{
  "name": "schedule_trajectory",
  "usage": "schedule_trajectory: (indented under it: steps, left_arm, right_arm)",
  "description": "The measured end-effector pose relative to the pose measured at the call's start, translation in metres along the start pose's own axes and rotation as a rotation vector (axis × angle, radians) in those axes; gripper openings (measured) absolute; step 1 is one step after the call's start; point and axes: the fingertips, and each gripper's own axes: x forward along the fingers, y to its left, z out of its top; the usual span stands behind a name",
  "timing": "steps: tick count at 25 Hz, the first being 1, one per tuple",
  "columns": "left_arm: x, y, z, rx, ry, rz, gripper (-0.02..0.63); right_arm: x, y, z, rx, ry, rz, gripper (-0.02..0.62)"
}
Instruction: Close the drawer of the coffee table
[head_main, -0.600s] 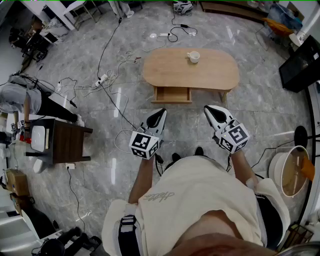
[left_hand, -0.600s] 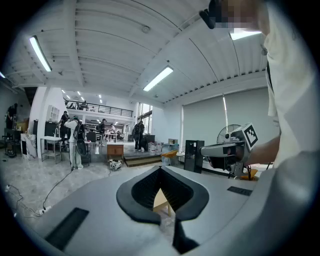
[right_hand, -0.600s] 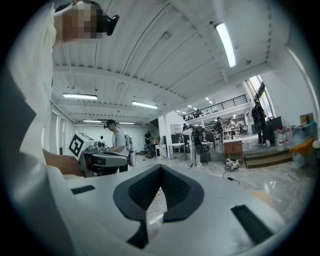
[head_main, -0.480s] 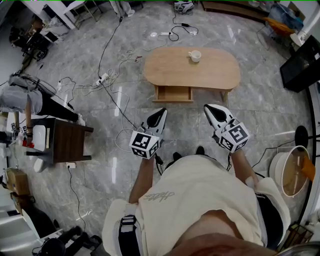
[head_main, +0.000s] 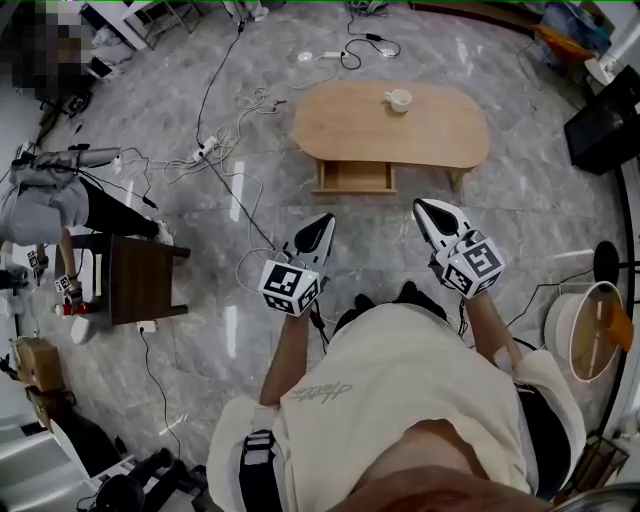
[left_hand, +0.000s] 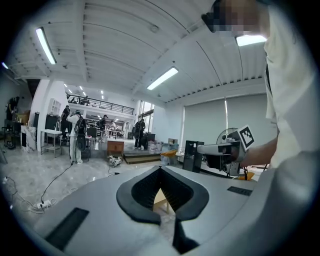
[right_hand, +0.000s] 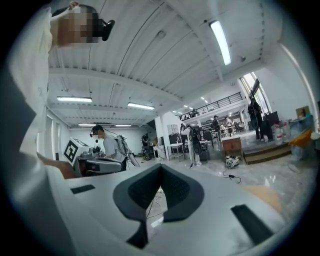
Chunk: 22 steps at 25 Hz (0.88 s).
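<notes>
The oval wooden coffee table (head_main: 440, 135) stands ahead on the marble floor, with a white cup (head_main: 398, 99) on top. Its drawer (head_main: 353, 177) sticks out from the near side, open. Both grippers are held in front of the person's body, well short of the table. My left gripper (head_main: 322, 222) points toward the drawer and is shut with nothing in it. My right gripper (head_main: 425, 208) is also shut and empty. In the left gripper view the jaws (left_hand: 161, 168) meet at the tips, with a sliver of the table (left_hand: 161, 199) behind them. The right gripper view (right_hand: 161, 166) shows touching tips too.
A dark side table (head_main: 135, 280) stands at the left beside a bent-over person (head_main: 50, 200). Cables (head_main: 230, 150) trail over the floor left of the coffee table. A black box (head_main: 605, 125) and a round white bin (head_main: 585, 340) sit at the right.
The view has shifted a little toward the coffee table, which now sits slightly higher and to the right. Both grippers stay shut in the same pose. The person at the left has moved.
</notes>
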Motion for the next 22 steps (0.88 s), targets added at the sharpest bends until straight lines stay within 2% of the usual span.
schedule_trajectory:
  steps: [4,8,13,16,19,22]
  left_arm:
    - [-0.006,0.009,-0.018,-0.014,-0.009,-0.017,0.005]
    - [-0.003,0.020,-0.037,-0.045,0.017,-0.028,0.005]
    - [0.001,0.035,-0.042,-0.053,0.035,-0.005,0.005]
    - [0.014,0.054,-0.048,-0.070,0.055,0.029,0.005]
    - [0.031,0.067,-0.042,-0.074,0.055,0.046,0.005]
    - [0.053,0.079,-0.033,-0.051,0.068,0.052,0.005]
  right_arm:
    - [0.006,-0.003,-0.009,-0.030,0.015,-0.036,-0.006]
    - [0.012,-0.001,-0.026,0.013,0.038,-0.048,-0.006]
    - [0.026,0.005,-0.041,0.039,0.082,-0.001,-0.006]
    - [0.044,0.000,-0.042,0.001,0.102,0.031,-0.006]
    - [0.063,-0.014,-0.045,-0.012,0.113,0.064,-0.006]
    - [0.086,-0.039,-0.048,0.036,0.097,0.082,-0.006]
